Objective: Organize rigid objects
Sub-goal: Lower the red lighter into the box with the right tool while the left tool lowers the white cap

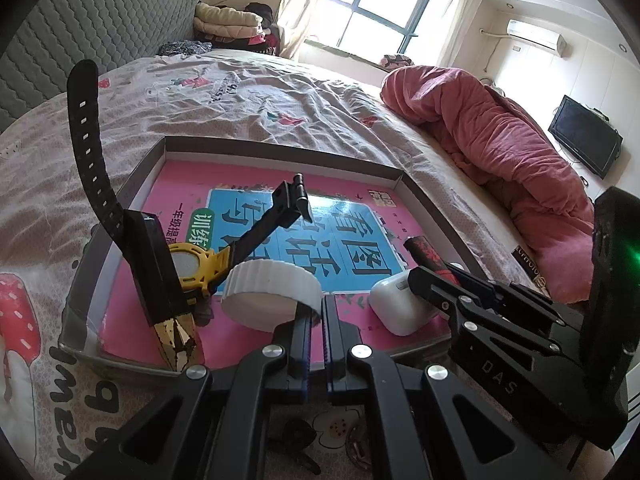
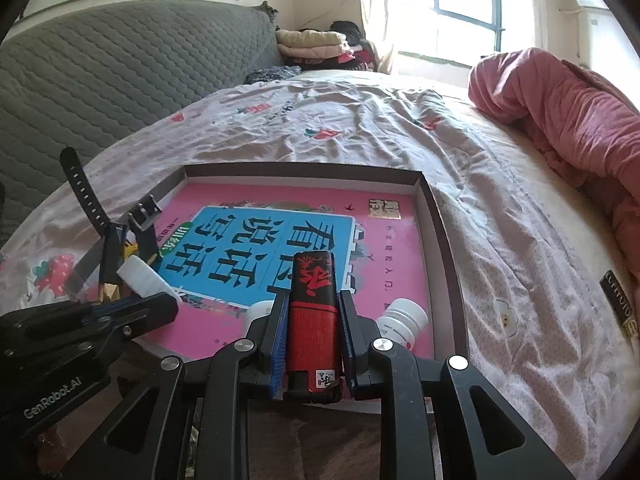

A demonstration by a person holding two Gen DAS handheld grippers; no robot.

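A shallow cardboard tray (image 1: 280,151) lies on the bed with a pink and blue book (image 1: 352,224) flat inside it. My left gripper (image 1: 318,312) is shut on the rim of a white round lid (image 1: 272,280) just above the tray's near edge. Left of it lie a yellow watch with black straps (image 1: 196,268) and a black and gold box (image 1: 160,264). My right gripper (image 2: 314,312) is shut on a red and black lighter (image 2: 314,320) over the tray's near right part. A white earbud case (image 1: 396,304) and a white bottle (image 2: 402,320) lie by it.
A rolled pink quilt (image 1: 500,168) lies along the bed's right side. A grey padded headboard (image 1: 92,36) stands at the left, with folded clothes (image 1: 232,24) at the far end under the window. Small dark items (image 1: 298,436) lie on the sheet under my left gripper.
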